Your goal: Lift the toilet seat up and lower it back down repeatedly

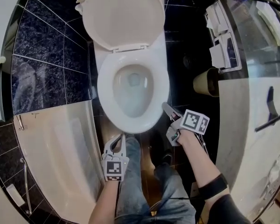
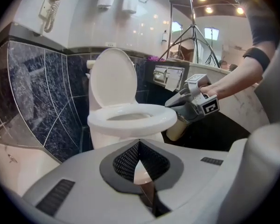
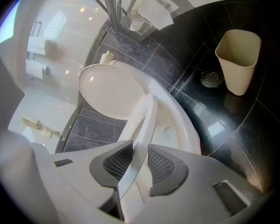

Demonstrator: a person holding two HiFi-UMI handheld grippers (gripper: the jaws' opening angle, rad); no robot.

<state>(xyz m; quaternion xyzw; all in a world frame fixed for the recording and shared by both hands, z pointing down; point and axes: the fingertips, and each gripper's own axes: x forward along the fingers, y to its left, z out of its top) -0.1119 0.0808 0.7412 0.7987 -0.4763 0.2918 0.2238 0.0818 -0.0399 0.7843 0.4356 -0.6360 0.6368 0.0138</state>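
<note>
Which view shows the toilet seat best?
Right gripper view: the toilet seat runs edge-on between the right gripper pads, raised off the bowl. The left gripper view shows it side-on, the head view from above.

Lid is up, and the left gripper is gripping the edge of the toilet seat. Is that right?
No. It is the right gripper that grips the edge of the toilet seat; the right gripper view shows that edge between its fingers. The left gripper is shut on nothing. The lid is up.
</note>
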